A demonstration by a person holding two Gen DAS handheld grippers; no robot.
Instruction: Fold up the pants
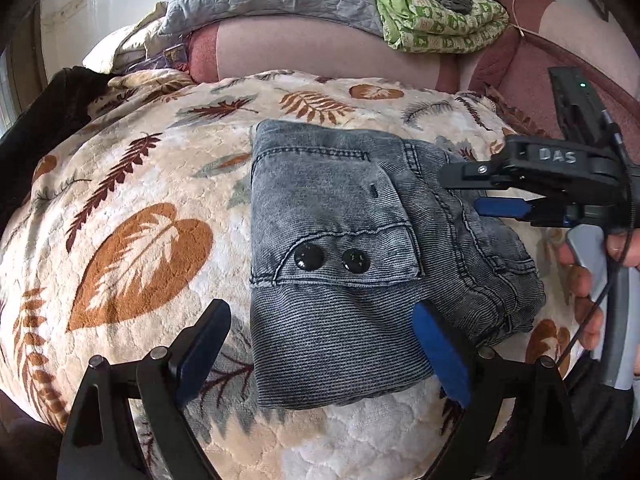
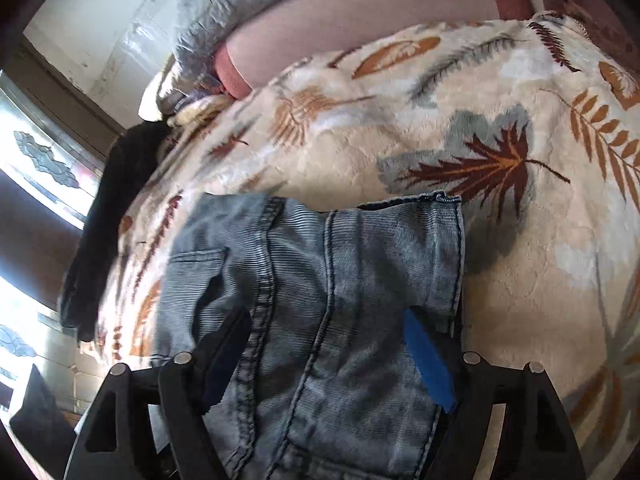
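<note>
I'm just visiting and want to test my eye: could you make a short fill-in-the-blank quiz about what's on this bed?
1. The folded pants are made of grey-blue ____.
2. The pocket flap shows ____ black buttons.
3. The pants lie on a blanket printed with ____.
4. The left gripper has its jaws ____.

Missing words: denim; two; leaves; open

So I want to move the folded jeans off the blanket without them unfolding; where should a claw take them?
Grip the jeans at the thick folded edge nearest the left claw, coming in low from that near side. There the layers appear to stack evenly; the far right side is bunched and would likely spill open.
</note>
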